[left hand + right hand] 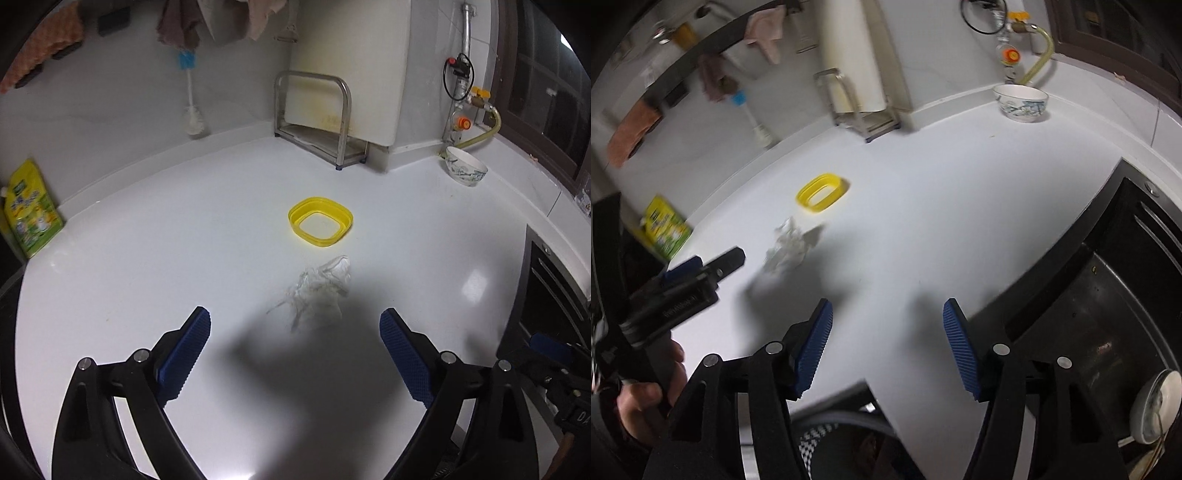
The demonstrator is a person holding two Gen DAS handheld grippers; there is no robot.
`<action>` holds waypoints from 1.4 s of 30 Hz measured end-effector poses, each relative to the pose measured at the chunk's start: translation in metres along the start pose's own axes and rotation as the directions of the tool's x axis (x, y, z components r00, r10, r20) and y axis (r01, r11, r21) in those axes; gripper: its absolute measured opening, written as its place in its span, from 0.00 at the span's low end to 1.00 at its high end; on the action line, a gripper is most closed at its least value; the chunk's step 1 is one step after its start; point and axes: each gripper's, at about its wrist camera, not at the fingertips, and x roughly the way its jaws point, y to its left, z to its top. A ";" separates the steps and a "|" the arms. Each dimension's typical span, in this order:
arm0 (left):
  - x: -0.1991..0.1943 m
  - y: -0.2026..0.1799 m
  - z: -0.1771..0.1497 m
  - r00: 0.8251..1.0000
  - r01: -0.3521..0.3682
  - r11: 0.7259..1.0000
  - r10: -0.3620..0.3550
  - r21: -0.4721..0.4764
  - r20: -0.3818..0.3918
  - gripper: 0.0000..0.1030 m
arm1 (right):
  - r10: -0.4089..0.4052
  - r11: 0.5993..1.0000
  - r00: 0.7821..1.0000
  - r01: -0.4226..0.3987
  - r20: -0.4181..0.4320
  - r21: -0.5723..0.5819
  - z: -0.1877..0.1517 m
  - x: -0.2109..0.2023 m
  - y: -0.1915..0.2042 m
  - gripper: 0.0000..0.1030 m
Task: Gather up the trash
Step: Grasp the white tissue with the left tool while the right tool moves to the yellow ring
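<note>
Two grippers, both empty. Left gripper (295, 332) fingers spread wide, lined up on crumpled plastic wrap (319, 288) just ahead on desk (147, 258). Yellow tray (320, 220) beyond wrap, likely drop spot. Right gripper (886, 328) fingers apart, held aside.

Dim overhead light throws glare and dark shadows on the white counter (147, 258); right-wrist view is motion-blurred, edges fisheye-warped.

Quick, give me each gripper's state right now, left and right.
Left gripper: open, holding nothing, the crumpled plastic wrap just ahead of it on the counter.
Right gripper: open, holding nothing.
</note>
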 end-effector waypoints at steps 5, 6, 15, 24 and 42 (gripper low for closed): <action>0.037 0.004 0.008 0.998 0.042 0.998 -0.041 0.037 -0.037 0.89 | -0.028 0.998 1.000 0.028 0.006 0.060 0.006 0.018 0.003 0.59; 0.042 0.005 0.009 0.998 0.049 0.998 -0.048 0.042 -0.041 0.89 | -0.037 0.997 0.999 0.037 0.005 0.073 0.007 0.022 0.004 0.59; 0.074 0.003 0.013 0.990 0.128 0.988 -0.122 0.091 -0.075 0.82 | -0.094 0.987 0.996 0.093 -0.001 0.130 0.016 0.046 0.009 0.59; 0.092 0.008 0.018 0.974 0.201 0.971 -0.184 0.126 -0.136 0.26 | -0.133 0.982 0.991 0.132 0.000 0.135 0.035 0.066 0.022 0.59; 0.096 0.083 0.043 0.984 0.120 0.991 -0.110 0.064 -0.143 0.17 | -0.002 0.976 0.998 -0.011 -0.060 -0.219 0.110 0.146 0.078 0.62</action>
